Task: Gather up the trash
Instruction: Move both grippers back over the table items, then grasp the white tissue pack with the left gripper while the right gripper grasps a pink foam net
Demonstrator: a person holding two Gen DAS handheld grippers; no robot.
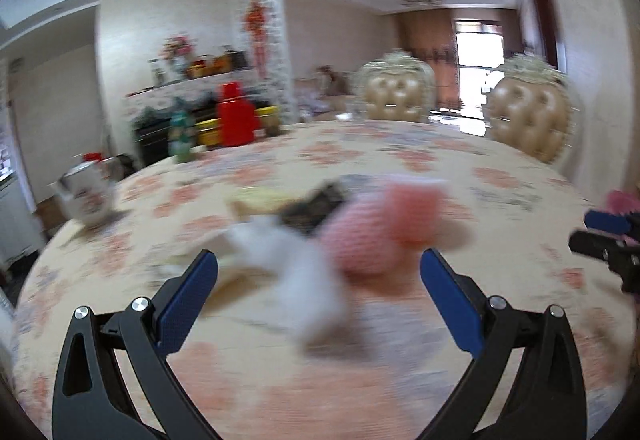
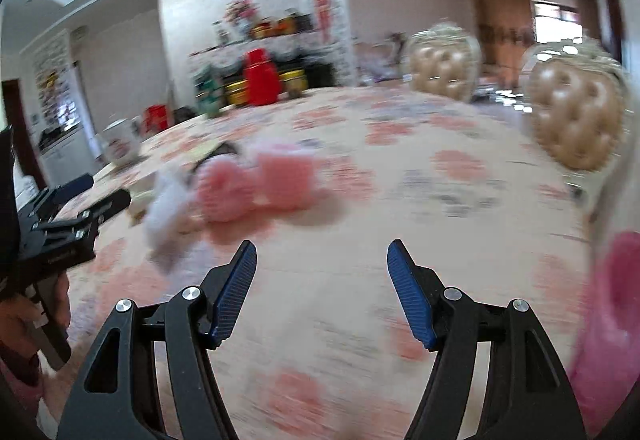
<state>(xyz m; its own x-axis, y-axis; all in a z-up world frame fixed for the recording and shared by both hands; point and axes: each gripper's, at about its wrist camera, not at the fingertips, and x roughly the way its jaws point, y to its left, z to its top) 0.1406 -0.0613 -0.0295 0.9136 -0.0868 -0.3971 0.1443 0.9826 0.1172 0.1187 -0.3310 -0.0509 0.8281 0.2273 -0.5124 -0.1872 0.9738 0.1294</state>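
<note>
Blurred trash lies in a heap on the floral tablecloth [image 1: 460,167]: a white crumpled tissue [image 1: 296,272], two pink foam nets [image 1: 384,228], a dark wrapper [image 1: 316,205] and a yellowish scrap [image 1: 256,199]. My left gripper [image 1: 320,272] is open, just before the tissue and pink net, holding nothing. In the right wrist view the heap is at the left: the tissue [image 2: 168,207] and the pink nets [image 2: 260,185]. My right gripper [image 2: 322,264] is open and empty over bare cloth, to the right of the heap. A pink bag [image 2: 612,320] shows at the right edge.
A white teapot [image 1: 86,191] stands at the table's left edge. A red thermos [image 1: 236,115], a green bottle [image 1: 182,135] and yellow tins [image 1: 210,131] stand at the far left. Two tufted gold chairs [image 1: 400,91] stand behind the table.
</note>
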